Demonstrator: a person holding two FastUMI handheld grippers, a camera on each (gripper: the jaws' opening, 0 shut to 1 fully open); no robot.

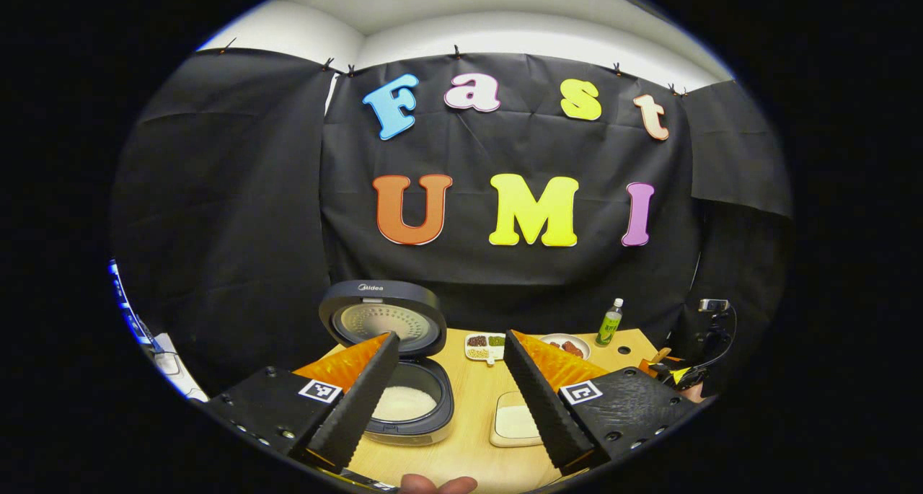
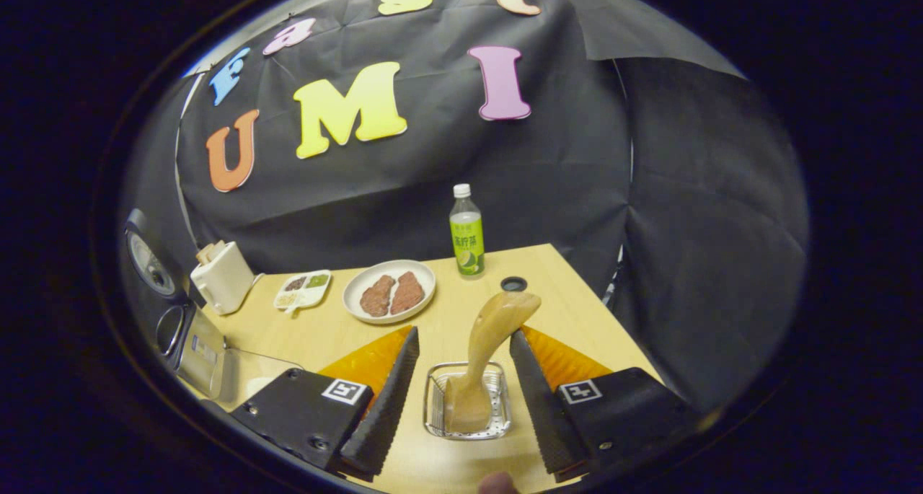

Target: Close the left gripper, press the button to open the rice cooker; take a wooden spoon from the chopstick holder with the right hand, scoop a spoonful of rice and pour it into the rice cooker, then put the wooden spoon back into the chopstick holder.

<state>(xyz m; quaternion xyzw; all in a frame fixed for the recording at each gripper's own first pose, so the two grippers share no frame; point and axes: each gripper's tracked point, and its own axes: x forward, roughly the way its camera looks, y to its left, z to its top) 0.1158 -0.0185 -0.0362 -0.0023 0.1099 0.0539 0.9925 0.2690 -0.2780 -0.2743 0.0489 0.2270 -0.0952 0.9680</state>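
The left gripper (image 1: pixel 451 386) hangs with its fingers spread wide above the wooden table (image 1: pixel 472 436), touching nothing. Beyond it the rice cooker (image 1: pixel 404 400) stands open, lid raised, white rice in its pot. The right gripper (image 2: pixel 461 386) is likewise spread apart, its fingers flanking but not touching the wooden spoon (image 2: pixel 484 350), which stands in the wire chopstick holder (image 2: pixel 467 407), bowl up and leaning right. Farther back sit a plate (image 2: pixel 389 290) with what looks like meat, and a green bottle (image 2: pixel 466 234).
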